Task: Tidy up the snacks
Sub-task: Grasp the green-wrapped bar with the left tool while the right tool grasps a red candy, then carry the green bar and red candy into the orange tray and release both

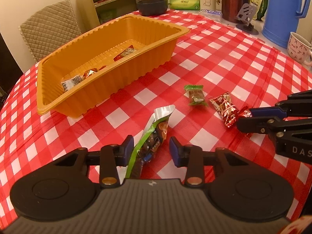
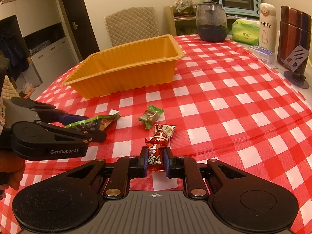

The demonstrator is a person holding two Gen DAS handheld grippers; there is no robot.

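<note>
Left gripper (image 1: 151, 149) straddles the green-edged snack pouch (image 1: 154, 134) lying on the table (image 1: 224, 58); in its own view a gap shows at the right pad, so contact not confirmed (close fully before lifting). Right gripper (image 2: 155, 160) is clamped on the red candy (image 2: 156, 154), tilted down toward the table. Both point obliquely downward. Orange tray (image 1: 109, 29) sits beyond, already holding snacks; green candy (image 1: 195, 95) lies loose between.

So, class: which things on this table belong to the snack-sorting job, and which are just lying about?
Belong to the job:
orange tray
green-edged packet between the left gripper fingers
small red candy, clamped in the right gripper
larger red candy
green candy

Lying about:
blue jug
miffy bottle
tissue pack
mug
</note>
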